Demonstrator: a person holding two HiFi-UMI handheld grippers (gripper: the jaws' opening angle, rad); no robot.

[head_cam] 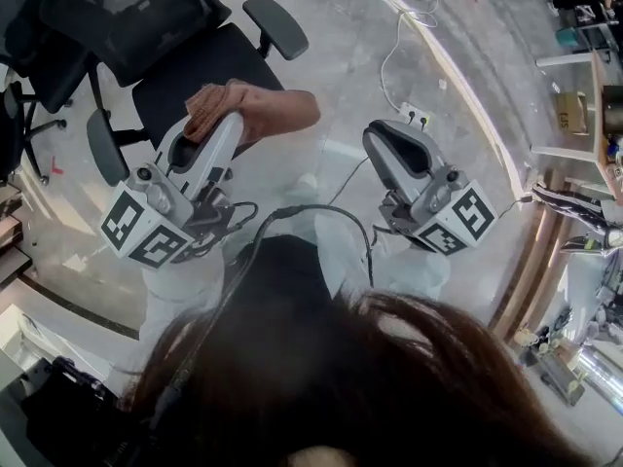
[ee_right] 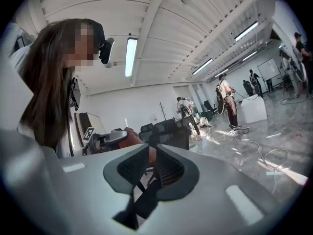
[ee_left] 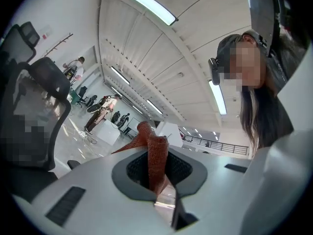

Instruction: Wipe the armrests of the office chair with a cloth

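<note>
Left tongs (ee_left: 157, 166): holding. The pads pinch a rust-red, coarse-woven cloth (ee_left: 155, 151). A fold of it stands up between them and a corner trails off to the left. In the head view these tongs (head_cam: 222, 123) point away from the person, and the cloth (head_cam: 216, 105) is bunched at their tip and spreads out to the right of it.

Right tongs (ee_right: 151, 163): narrow. The grey pads are closed up to a thin slit and nothing is gripped in it. In the head view they (head_cam: 387, 139) sit level with the left pair, well apart from it and clear of the cloth.

Marker cubes: one black-and-white square-patterned cube on the rear of the left tool (head_cam: 146, 227), one on the right (head_cam: 458, 217).

Task object: black mesh-backed office chair (head_cam: 200, 66), directly ahead of the left tongs. The cloth overlaps the front edge of its seat in the picture. I cannot tell whether they touch. The near black padded armrest (head_cam: 105, 147) lies left of the cloth and the far armrest (head_cam: 275, 25) above and to its right. The cloth touches neither.

Surroundings: glossy grey floor (head_cam: 341, 56), with a thin white cable (head_cam: 394, 52) running to a white power strip (head_cam: 414, 117) beyond the right tongs. The wearer's dark hair (head_cam: 370, 377) fills the lower frame.
</note>
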